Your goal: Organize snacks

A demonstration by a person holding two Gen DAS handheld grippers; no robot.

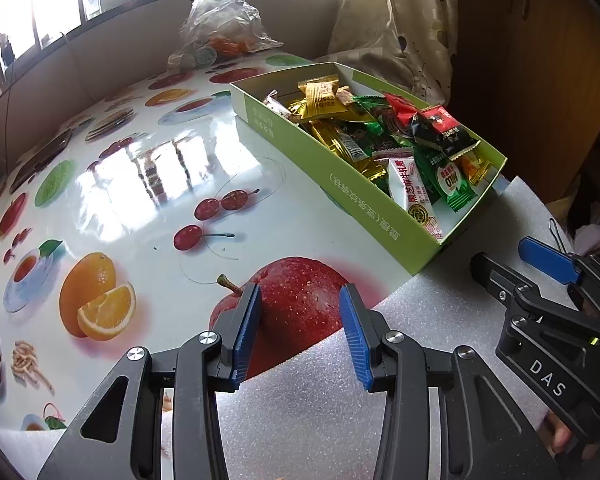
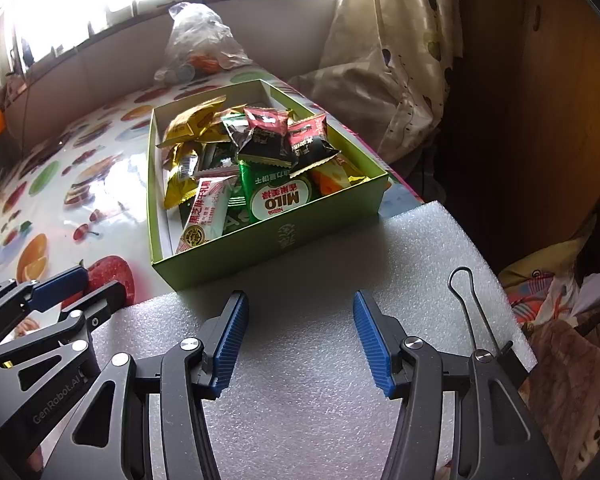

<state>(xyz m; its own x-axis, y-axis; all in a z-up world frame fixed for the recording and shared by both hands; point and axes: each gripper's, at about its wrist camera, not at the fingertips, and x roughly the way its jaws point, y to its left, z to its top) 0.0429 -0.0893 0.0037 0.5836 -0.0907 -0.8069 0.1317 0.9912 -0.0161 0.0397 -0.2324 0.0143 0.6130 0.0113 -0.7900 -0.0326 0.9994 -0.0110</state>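
A green cardboard box (image 1: 340,184) holds several wrapped snacks (image 1: 380,132) on the fruit-print table; it also shows in the right wrist view (image 2: 268,240) with a green Milo pack (image 2: 278,198) near its front wall. My left gripper (image 1: 300,332) is open and empty, low over the printed red apple (image 1: 296,300) and the foam sheet's edge, left of the box's near corner. My right gripper (image 2: 300,340) is open and empty over the white foam sheet (image 2: 320,360), just in front of the box. Each gripper shows in the other's view: the right (image 1: 520,264), the left (image 2: 84,284).
A clear plastic bag (image 1: 220,24) with items lies at the table's far end under the window. A patterned curtain (image 1: 400,20) hangs behind the box. Dark wooden furniture (image 2: 540,100) stands to the right. A wire clip (image 2: 472,308) hangs on the right gripper.
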